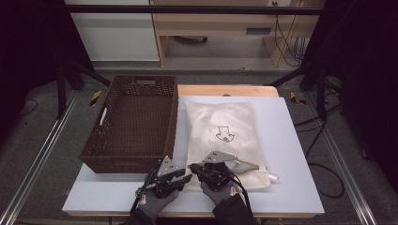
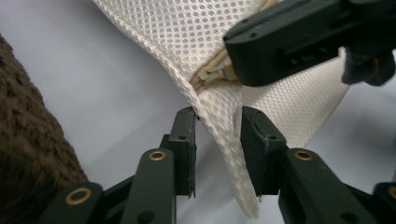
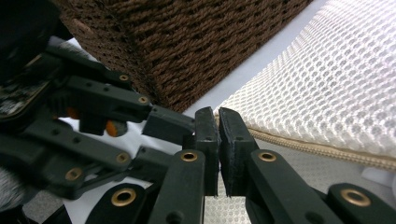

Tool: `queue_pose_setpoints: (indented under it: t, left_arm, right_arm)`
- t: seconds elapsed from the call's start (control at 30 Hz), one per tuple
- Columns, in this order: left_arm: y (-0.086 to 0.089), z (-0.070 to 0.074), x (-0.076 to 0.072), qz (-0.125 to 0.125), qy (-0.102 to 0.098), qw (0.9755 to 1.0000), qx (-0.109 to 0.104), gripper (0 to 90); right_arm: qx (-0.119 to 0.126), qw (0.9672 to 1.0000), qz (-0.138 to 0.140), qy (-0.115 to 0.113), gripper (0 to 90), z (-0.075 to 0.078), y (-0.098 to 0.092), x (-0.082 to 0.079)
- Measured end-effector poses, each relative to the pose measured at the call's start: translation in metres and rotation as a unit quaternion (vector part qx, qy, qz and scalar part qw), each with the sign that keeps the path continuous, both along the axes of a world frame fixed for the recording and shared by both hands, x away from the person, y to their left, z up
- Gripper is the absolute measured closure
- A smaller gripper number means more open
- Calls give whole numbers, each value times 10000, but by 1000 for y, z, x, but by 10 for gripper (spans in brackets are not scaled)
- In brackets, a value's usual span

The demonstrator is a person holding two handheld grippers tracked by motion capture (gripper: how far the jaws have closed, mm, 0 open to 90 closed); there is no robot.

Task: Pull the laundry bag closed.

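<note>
Pinching mesh bag edge beside basket.

High view looks down from above; both gripper views closely share the mesh bag.

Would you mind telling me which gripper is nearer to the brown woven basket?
The left. The left gripper sits just below the brown woven basket, near its front right corner. The right gripper lies farther right, on the corner of the white mesh bag.
</note>
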State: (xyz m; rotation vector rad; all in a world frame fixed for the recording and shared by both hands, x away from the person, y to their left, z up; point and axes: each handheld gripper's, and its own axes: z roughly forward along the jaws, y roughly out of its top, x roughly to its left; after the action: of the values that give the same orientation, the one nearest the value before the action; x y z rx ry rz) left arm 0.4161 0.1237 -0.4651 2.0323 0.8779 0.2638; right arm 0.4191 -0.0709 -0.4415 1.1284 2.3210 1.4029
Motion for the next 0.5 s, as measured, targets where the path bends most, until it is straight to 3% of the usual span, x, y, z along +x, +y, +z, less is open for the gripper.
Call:
queue_pose_setpoints:
  t: [0.1,0.23,0.4,0.5]
  left_arm:
    - [1,-3,4,66,102,9999,-74,751]
    - [1,-4,1,122,0,9999,28,832]
    - [-2,-1,-1,112,-88,9998,139,827]
    - [-1,2,1,107,-77,9999,41,743]
  right_arm:
    - [9,10000,22,-18,870,-1,-2,-1]
    - [-22,10000,8,19,828,-6,-1,1]
    - [-8,10000,34,-8,872,-7,1,1]
    - [-3,10000,-3,-30,873,-6,-1,0]
